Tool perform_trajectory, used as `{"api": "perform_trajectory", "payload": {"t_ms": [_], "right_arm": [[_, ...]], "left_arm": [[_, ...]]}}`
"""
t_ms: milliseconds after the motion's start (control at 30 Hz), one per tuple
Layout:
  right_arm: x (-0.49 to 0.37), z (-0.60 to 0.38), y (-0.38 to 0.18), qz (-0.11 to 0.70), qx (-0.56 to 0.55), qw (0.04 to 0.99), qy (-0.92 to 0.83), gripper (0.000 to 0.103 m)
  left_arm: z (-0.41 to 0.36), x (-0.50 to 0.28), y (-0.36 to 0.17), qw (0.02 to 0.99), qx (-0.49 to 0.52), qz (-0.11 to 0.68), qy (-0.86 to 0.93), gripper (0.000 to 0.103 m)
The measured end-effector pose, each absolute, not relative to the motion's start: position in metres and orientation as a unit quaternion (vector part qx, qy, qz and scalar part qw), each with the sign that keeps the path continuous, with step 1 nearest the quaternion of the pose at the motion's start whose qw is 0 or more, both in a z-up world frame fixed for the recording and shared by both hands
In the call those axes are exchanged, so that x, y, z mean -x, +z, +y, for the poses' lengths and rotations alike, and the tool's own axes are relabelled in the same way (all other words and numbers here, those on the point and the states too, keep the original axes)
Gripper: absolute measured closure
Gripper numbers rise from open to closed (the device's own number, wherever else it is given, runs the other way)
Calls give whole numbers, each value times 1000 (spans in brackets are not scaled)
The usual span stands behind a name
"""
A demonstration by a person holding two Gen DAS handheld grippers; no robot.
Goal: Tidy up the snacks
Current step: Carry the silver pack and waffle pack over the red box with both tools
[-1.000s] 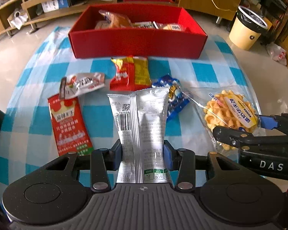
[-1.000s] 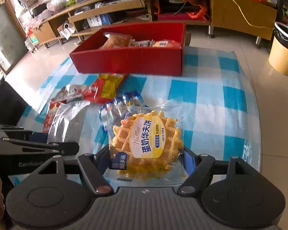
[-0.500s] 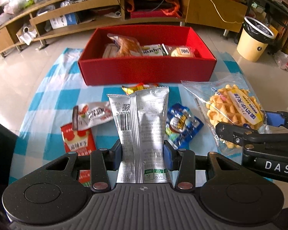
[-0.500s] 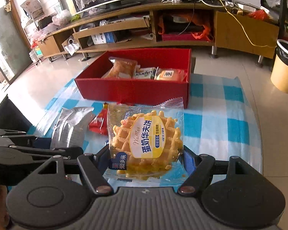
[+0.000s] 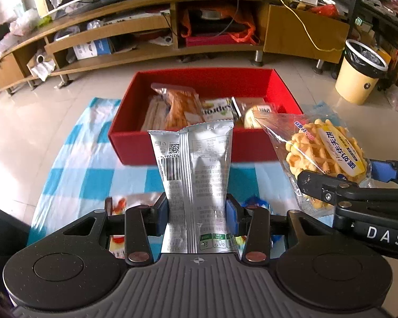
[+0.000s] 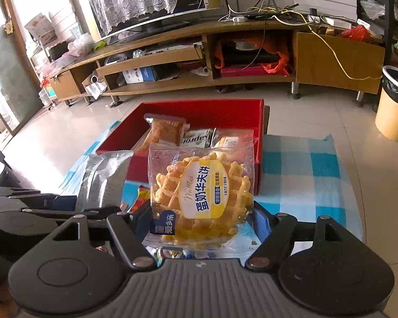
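Two light, crinkly packs ride above the checked cloth [image 5: 98, 175] near the red box's [image 5: 199, 148] front edge: left gripper [image 5: 197, 212] clamps the silver pouch [image 5: 196, 164] low, right gripper [image 6: 199, 220] pinches the crushable waffle pack [image 6: 201, 188] by its sides.

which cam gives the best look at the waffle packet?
Right wrist view: the waffle packet sits centred and face-on between the right gripper fingers, label readable. The left wrist view shows the same packet only at the right edge, tilted, its lower part hidden behind a finger.
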State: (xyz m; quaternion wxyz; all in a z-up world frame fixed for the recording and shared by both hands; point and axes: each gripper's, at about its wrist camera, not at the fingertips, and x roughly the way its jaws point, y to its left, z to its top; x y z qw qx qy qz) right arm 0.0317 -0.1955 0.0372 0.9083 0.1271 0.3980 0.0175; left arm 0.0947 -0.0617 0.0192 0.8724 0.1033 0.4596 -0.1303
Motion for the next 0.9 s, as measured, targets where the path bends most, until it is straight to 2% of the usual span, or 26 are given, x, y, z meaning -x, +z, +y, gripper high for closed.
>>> {"api": "perform_trajectory", "payload": {"t_ms": [900], "right_arm": [[-124,-217,37,379,-142,914,3,32]], "left_arm": [[-86,-180,26,893,-110,423,-106,52]]}}
